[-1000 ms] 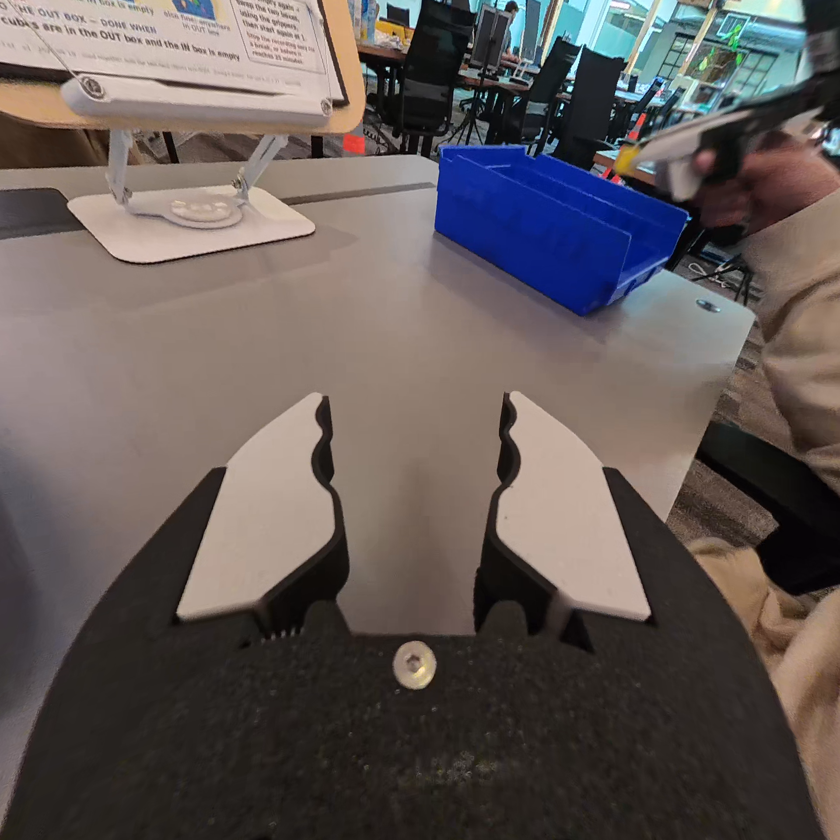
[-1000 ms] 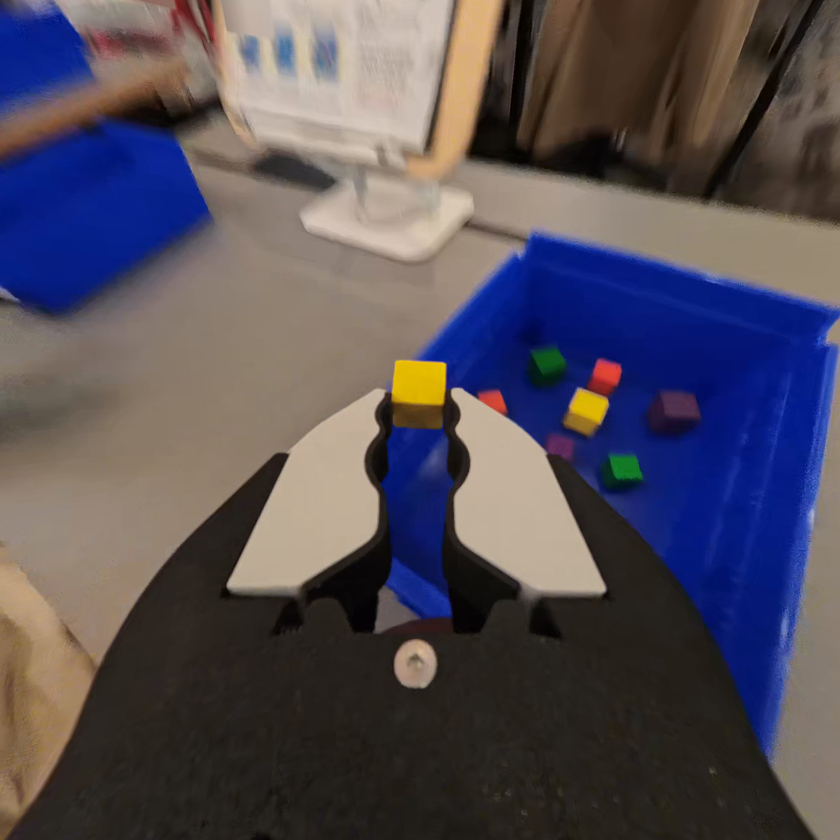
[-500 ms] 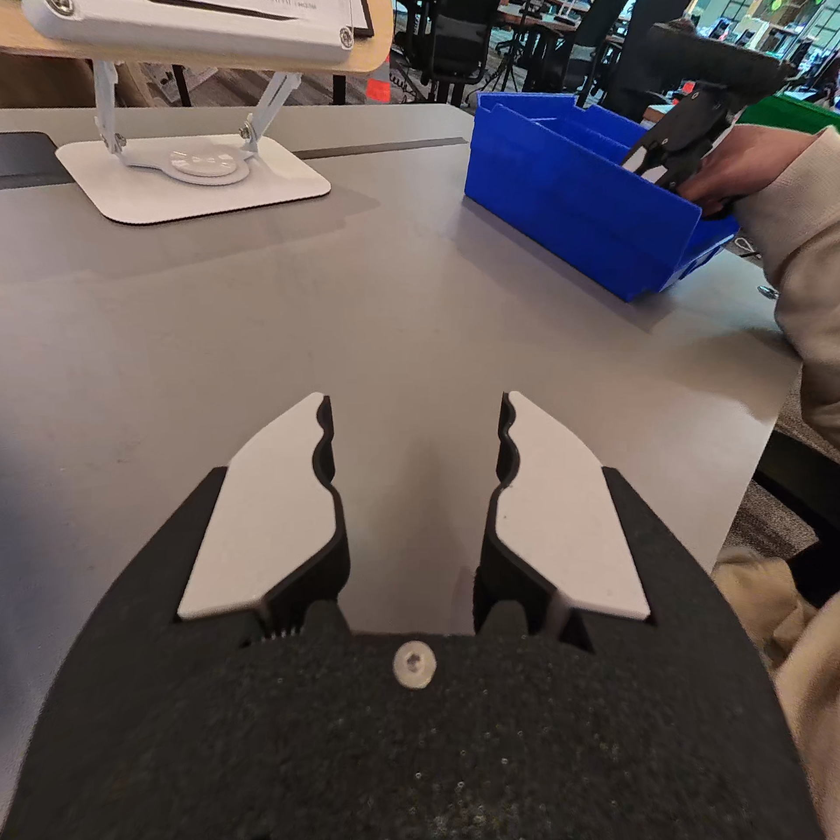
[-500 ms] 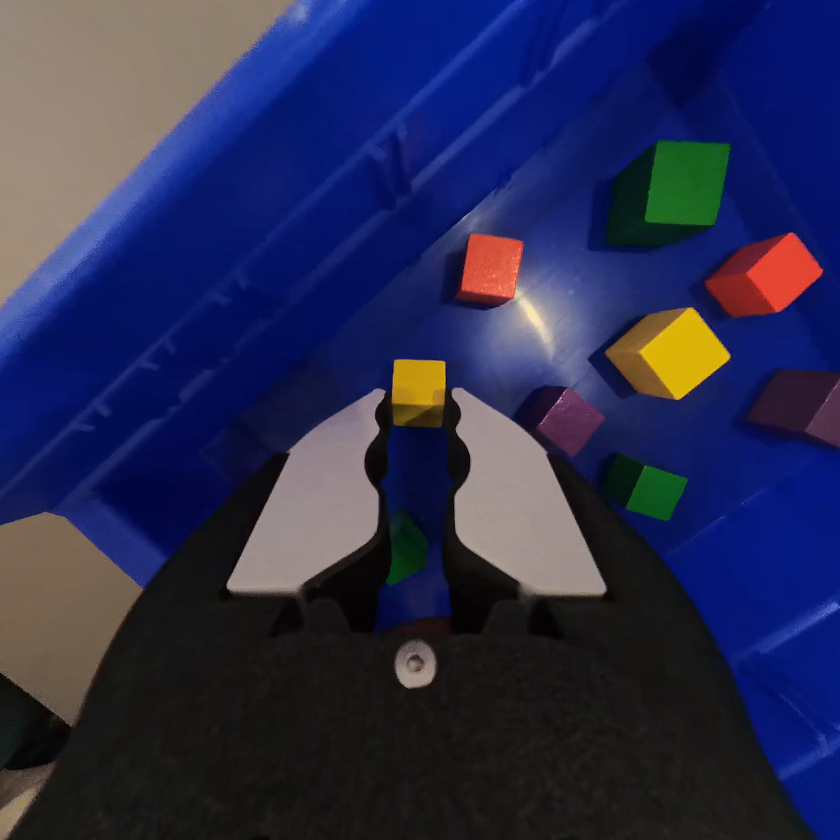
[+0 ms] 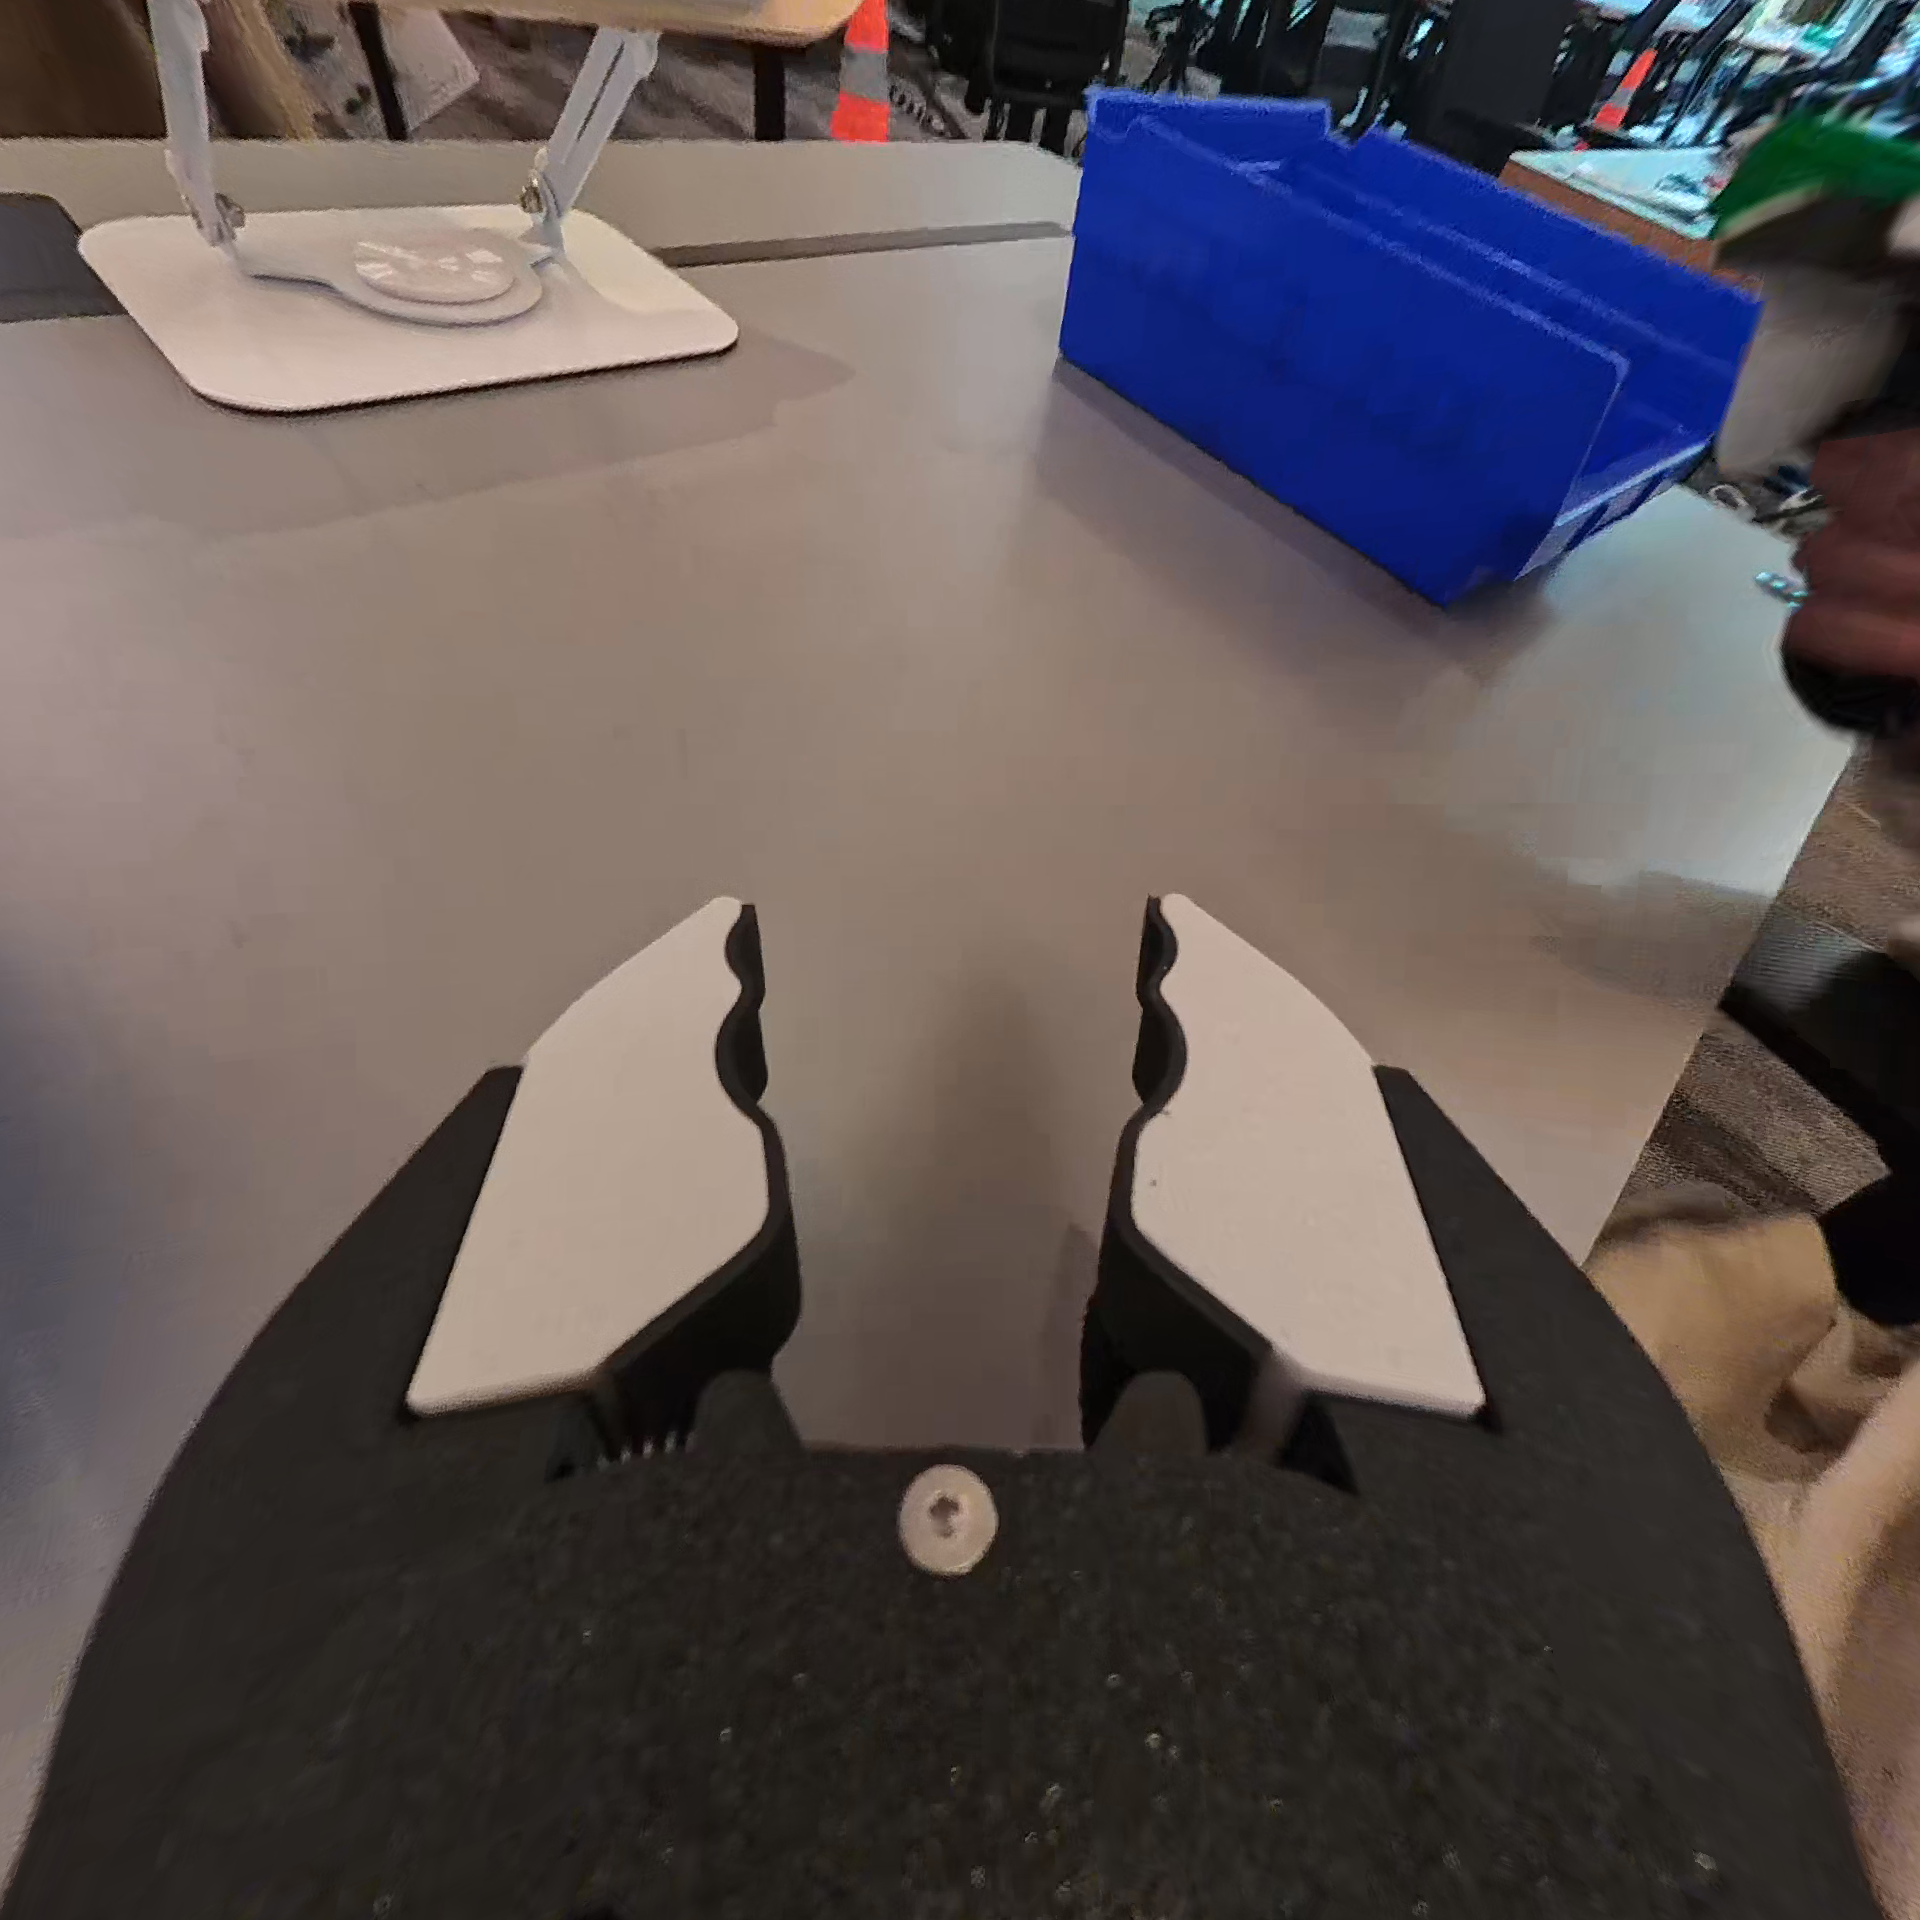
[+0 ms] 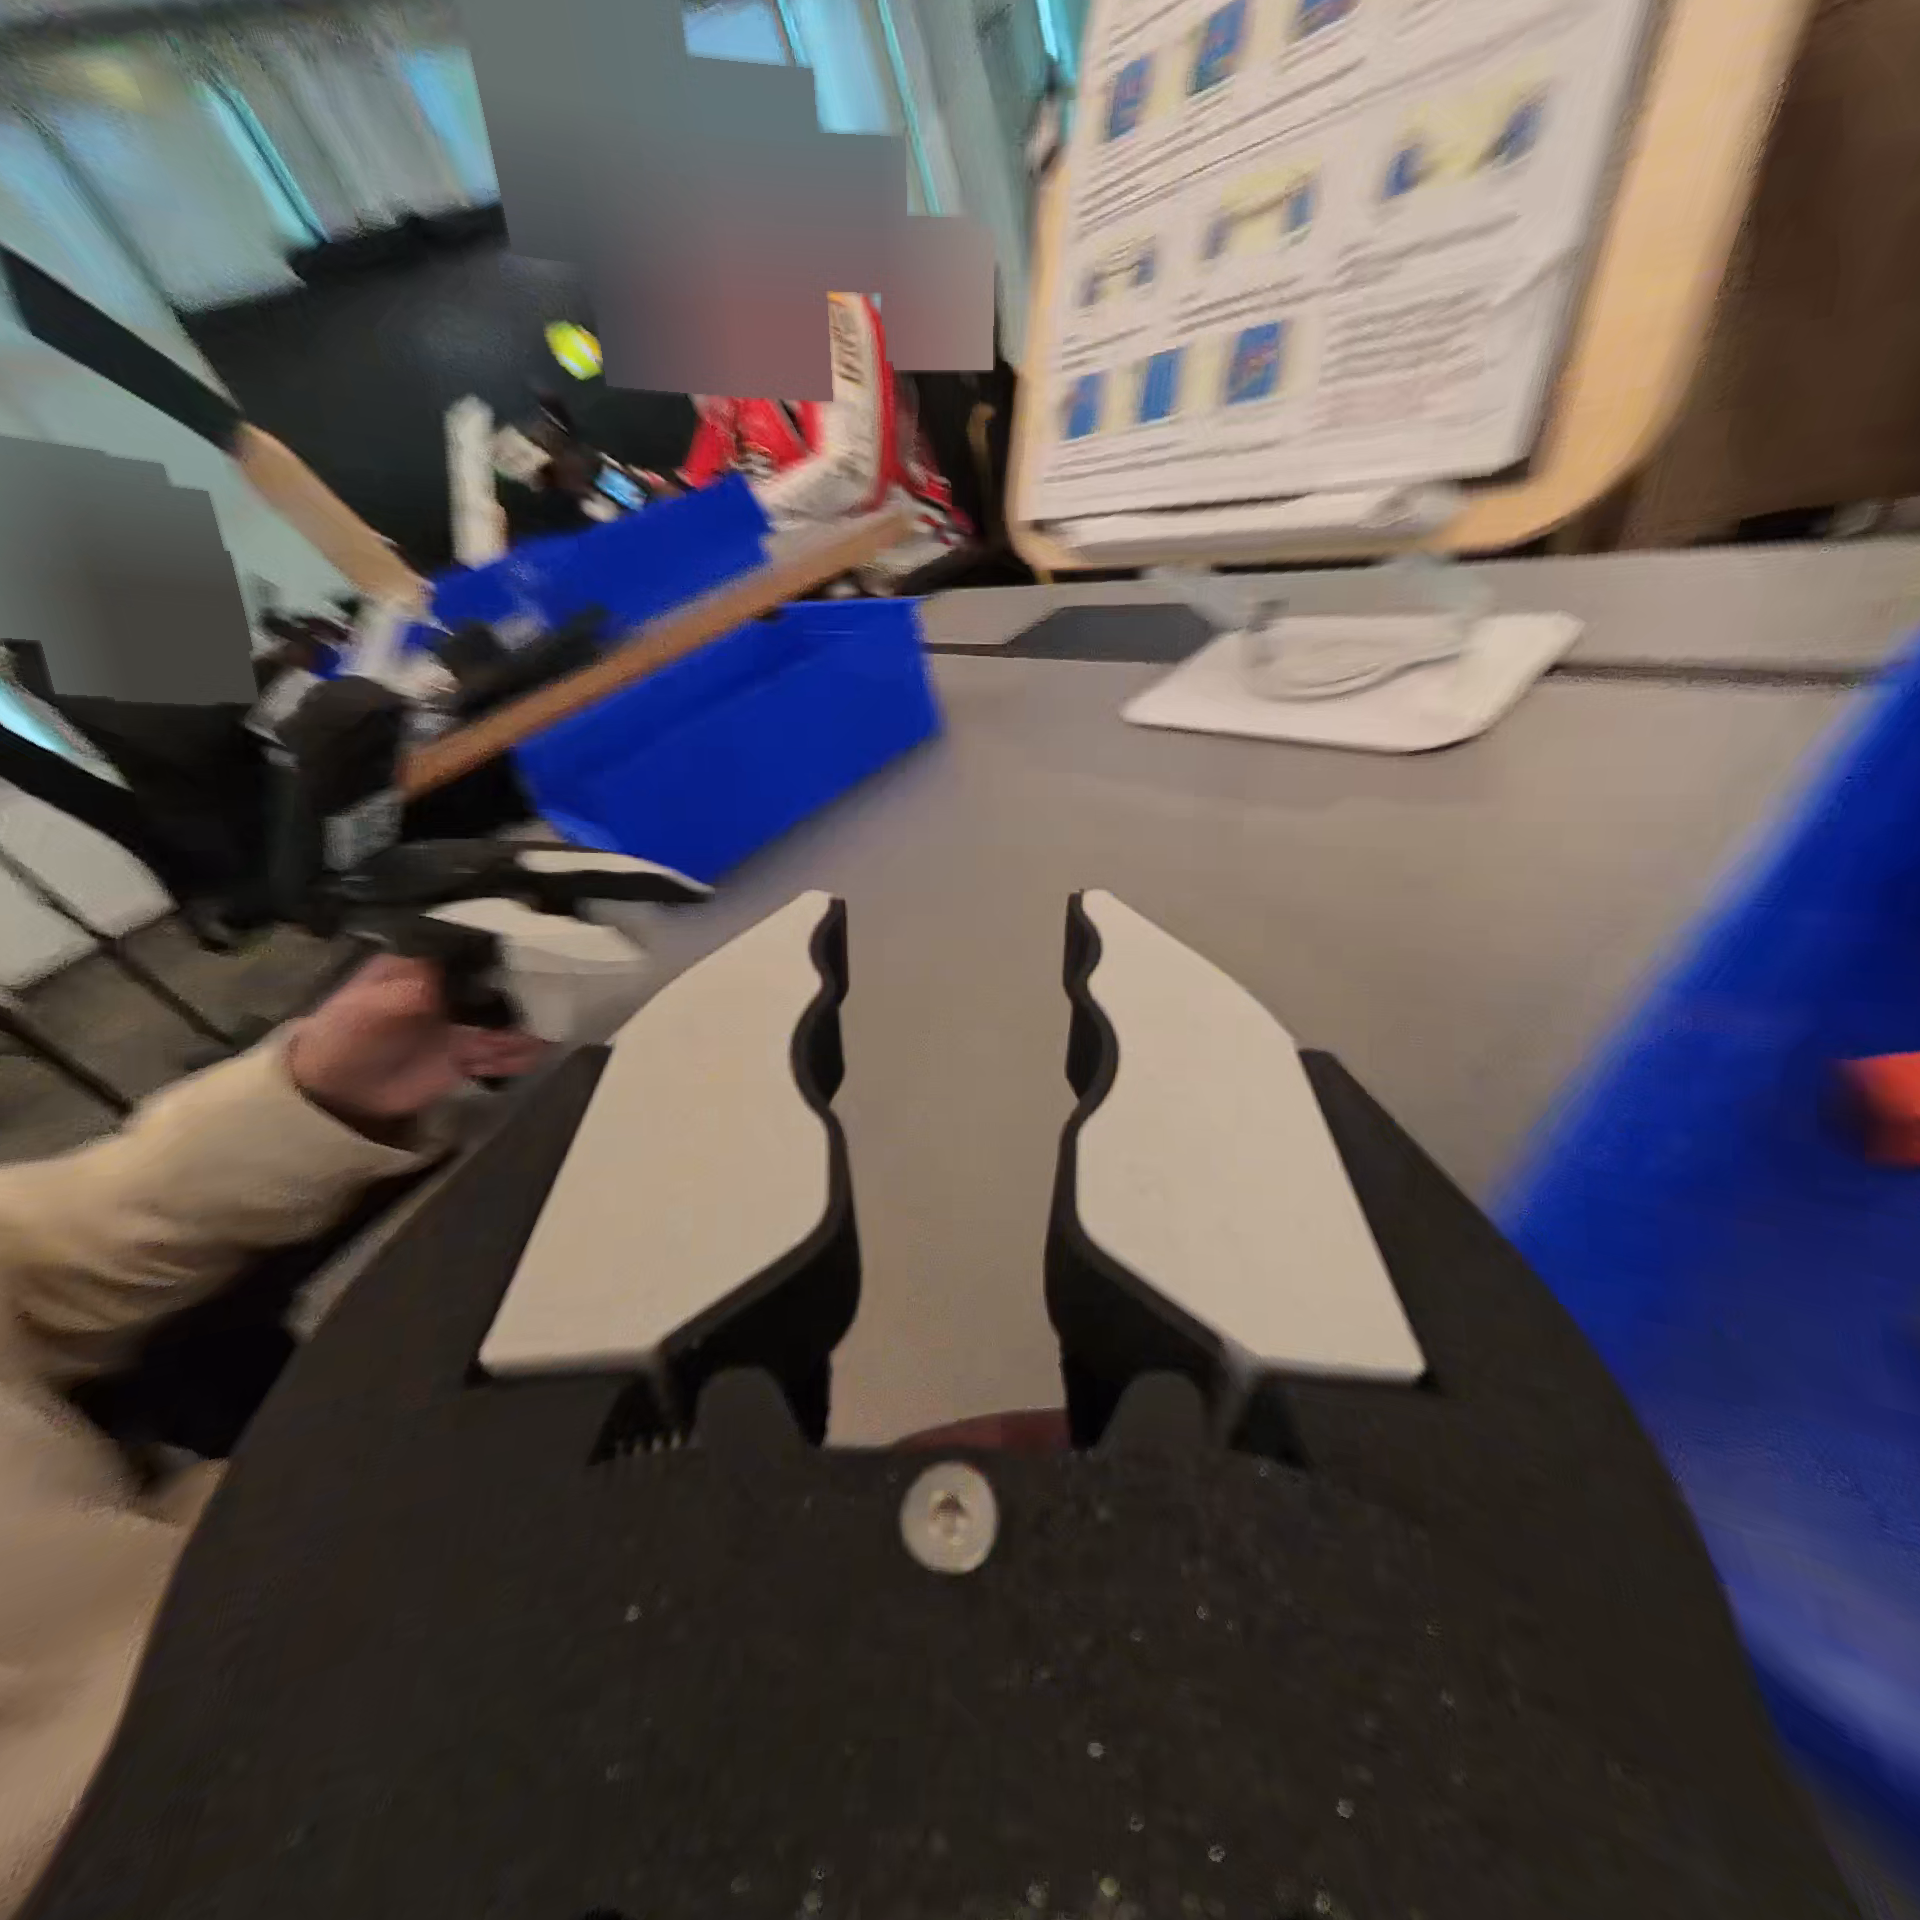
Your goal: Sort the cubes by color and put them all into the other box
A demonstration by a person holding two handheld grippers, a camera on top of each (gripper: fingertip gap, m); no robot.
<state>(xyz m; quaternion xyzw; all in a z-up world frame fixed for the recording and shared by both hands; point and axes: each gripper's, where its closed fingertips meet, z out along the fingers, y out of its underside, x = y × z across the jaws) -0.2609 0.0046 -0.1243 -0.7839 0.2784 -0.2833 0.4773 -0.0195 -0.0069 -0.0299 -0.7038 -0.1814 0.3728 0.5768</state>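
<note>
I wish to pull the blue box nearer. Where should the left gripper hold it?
Probably the near long wall of the blue box, taken at its top edge from above: the wall is thin and upright, while the whole box looks wider than the open left gripper.

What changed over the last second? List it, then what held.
The right gripper let go of the yellow cube it carried into the blue box, opened, and pulled back out over the table. The left gripper stayed open and empty above the table.
</note>
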